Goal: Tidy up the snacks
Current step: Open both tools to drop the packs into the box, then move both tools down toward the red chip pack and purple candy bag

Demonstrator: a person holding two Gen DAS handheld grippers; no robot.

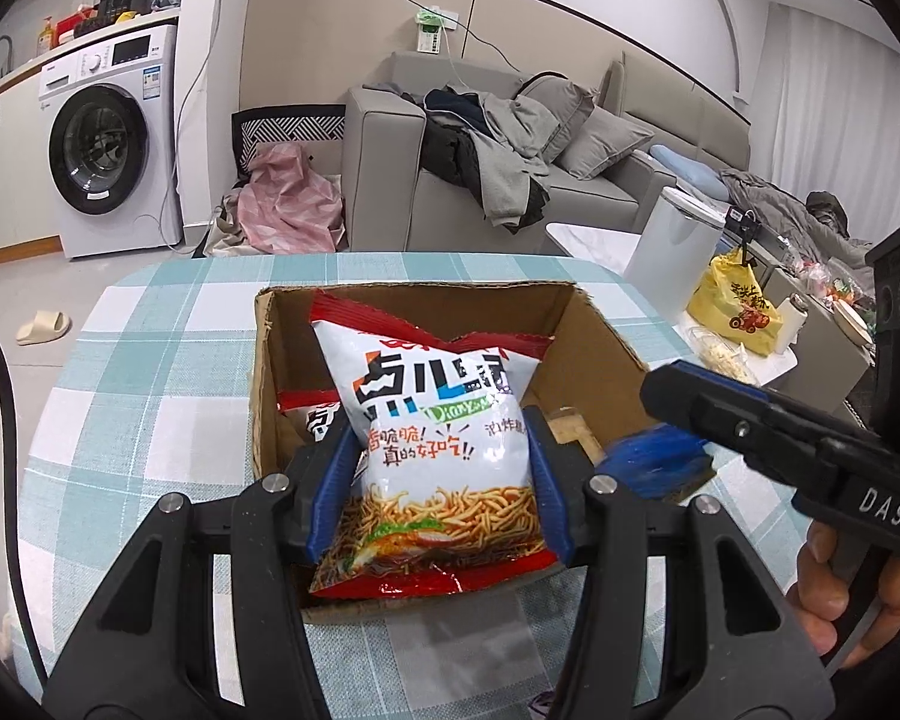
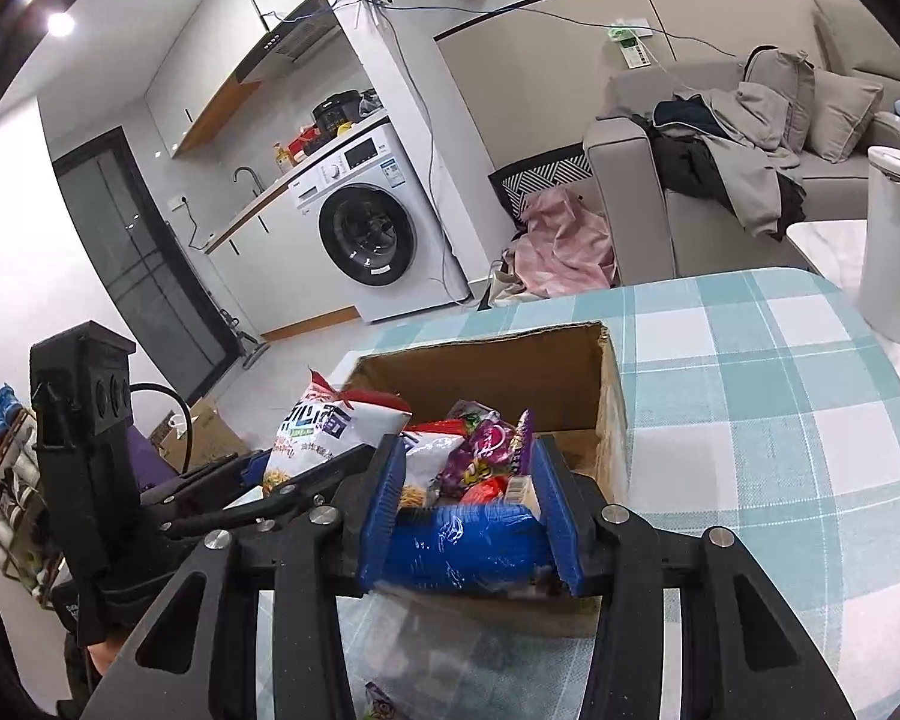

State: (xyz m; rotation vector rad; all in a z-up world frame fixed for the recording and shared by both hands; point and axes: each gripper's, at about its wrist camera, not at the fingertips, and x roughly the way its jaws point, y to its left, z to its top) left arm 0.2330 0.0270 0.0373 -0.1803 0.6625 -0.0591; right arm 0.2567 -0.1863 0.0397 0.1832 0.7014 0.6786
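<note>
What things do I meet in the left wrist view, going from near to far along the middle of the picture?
Left gripper → white noodle snack bag it holds → far wall of the cardboard box → far edge of the checked tablecloth → grey sofa with clothes → wall.

Beyond my table I see a white washing machine [image 1: 111,138] under a cluttered counter, a pink cloth [image 1: 288,201] heaped on the floor beside a grey sofa [image 1: 510,180] piled with clothes, one beige slipper [image 1: 43,327], a white bin [image 1: 672,240] and a yellow bag [image 1: 732,306].
</note>
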